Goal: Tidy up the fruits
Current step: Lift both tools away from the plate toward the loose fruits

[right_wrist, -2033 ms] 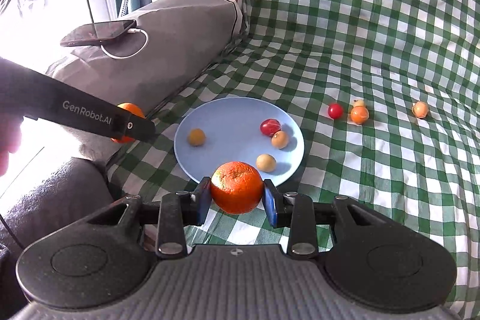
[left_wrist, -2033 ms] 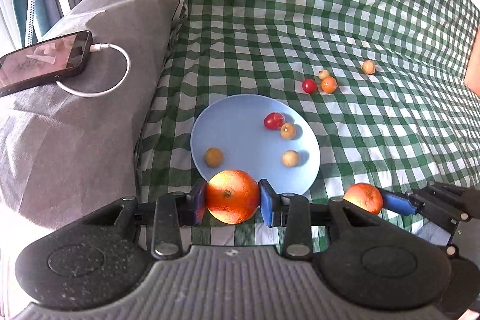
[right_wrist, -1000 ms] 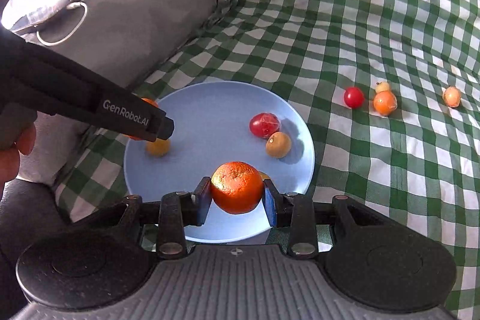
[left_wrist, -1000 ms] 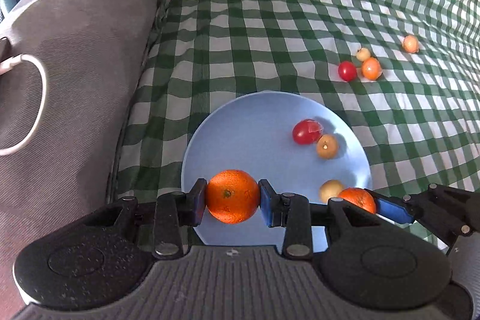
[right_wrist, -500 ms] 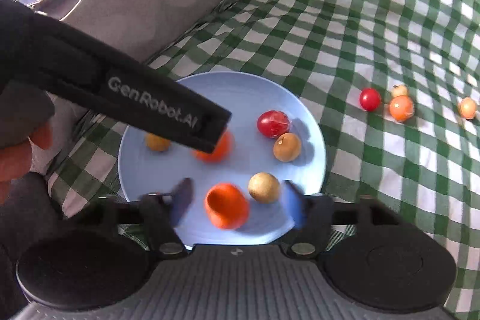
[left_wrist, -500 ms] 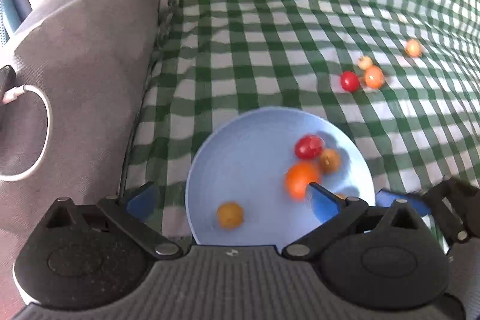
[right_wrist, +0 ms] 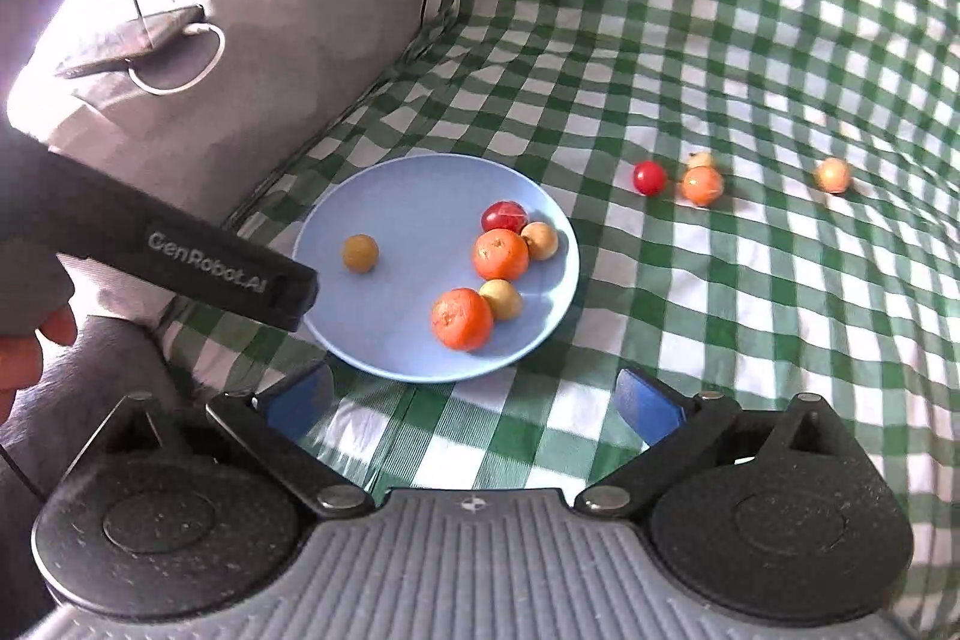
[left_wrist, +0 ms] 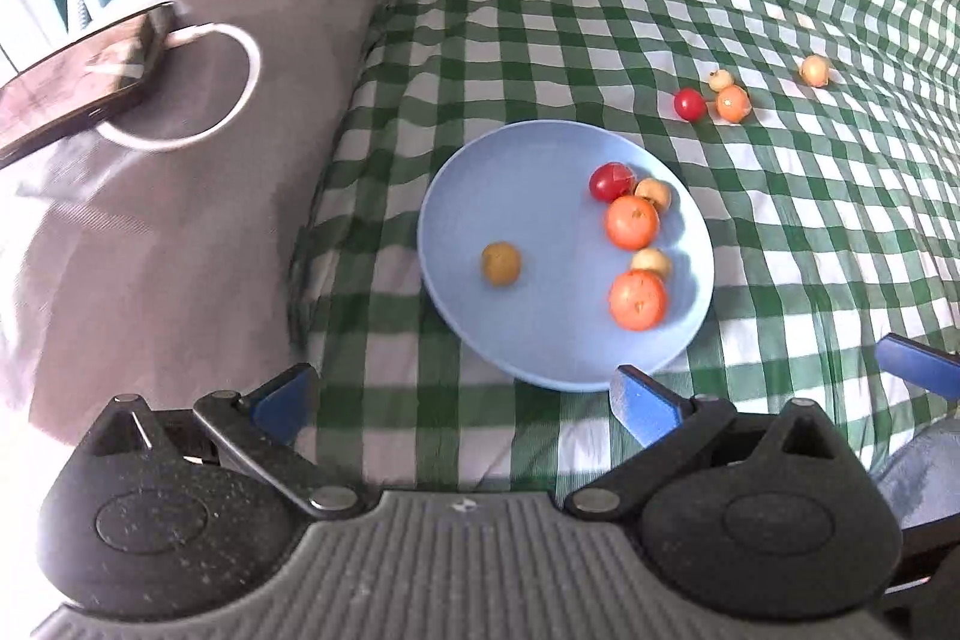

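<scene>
Six fruits, two oranges (right_wrist: 461, 318) among them, were gathered on the blue plate (right_wrist: 414, 190); four small fruits (right_wrist: 702, 185) remained on the checked cloth (right_wrist: 750, 316). The left claw (left_wrist: 465, 400) was spread wide and empty; the right claw (right_wrist: 474, 400) was opening, nothing between.

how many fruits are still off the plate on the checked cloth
4: a red one, a small pale one, an orange one clustered together, and one alone farther right.
</scene>
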Demonstrator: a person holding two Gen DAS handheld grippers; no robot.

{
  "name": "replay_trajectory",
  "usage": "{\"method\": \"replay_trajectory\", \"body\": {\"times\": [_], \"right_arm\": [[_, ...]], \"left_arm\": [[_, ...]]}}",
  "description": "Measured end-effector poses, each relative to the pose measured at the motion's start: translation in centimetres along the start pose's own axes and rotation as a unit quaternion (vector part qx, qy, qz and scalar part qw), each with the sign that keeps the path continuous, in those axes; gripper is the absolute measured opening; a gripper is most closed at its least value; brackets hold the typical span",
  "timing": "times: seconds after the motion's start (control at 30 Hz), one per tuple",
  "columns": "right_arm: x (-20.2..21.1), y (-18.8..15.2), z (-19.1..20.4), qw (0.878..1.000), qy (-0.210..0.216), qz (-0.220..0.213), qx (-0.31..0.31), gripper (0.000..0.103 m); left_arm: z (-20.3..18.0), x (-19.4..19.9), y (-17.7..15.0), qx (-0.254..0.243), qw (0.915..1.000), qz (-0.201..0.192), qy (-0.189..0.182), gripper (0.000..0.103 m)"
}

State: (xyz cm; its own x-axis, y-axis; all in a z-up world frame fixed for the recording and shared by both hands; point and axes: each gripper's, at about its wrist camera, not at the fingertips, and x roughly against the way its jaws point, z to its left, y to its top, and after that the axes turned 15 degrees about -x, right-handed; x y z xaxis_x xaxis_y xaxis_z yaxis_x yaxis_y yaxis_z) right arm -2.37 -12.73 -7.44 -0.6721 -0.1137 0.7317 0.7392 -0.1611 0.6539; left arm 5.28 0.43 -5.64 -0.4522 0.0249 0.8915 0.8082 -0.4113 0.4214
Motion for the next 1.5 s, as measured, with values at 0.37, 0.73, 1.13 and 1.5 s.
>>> {"method": "replay_trajectory", "body": {"times": [0.37, 0.73, 1.13, 1.5], "right_arm": [[5.5, -2.1, 0.9, 0.998, -0.008, -0.056, -0.012, 0.102], [7.6, -3.0, 0.7, 0.997, -0.007, -0.081, -0.017, 0.102], [7.5, -2.9, -0.1, 0.997, -0.005, -0.074, -0.026, 0.102], [6.2, -2.2, -0.7, 0.997, -0.004, -0.067, -0.04, 0.102]], "left_arm": [[-1.3, 5.4, -2.9, -0.009, 0.9987, -0.047, 0.017, 0.103], [-2.0, 7.4, -3.5, -0.013, 0.9974, -0.064, 0.029, 0.103], [-2.4, 6.9, -2.9, -0.025, 0.9975, -0.058, 0.033, 0.103], [-2.8, 5.9, -1.6, -0.035, 0.9978, -0.049, 0.028, 0.103]]}}
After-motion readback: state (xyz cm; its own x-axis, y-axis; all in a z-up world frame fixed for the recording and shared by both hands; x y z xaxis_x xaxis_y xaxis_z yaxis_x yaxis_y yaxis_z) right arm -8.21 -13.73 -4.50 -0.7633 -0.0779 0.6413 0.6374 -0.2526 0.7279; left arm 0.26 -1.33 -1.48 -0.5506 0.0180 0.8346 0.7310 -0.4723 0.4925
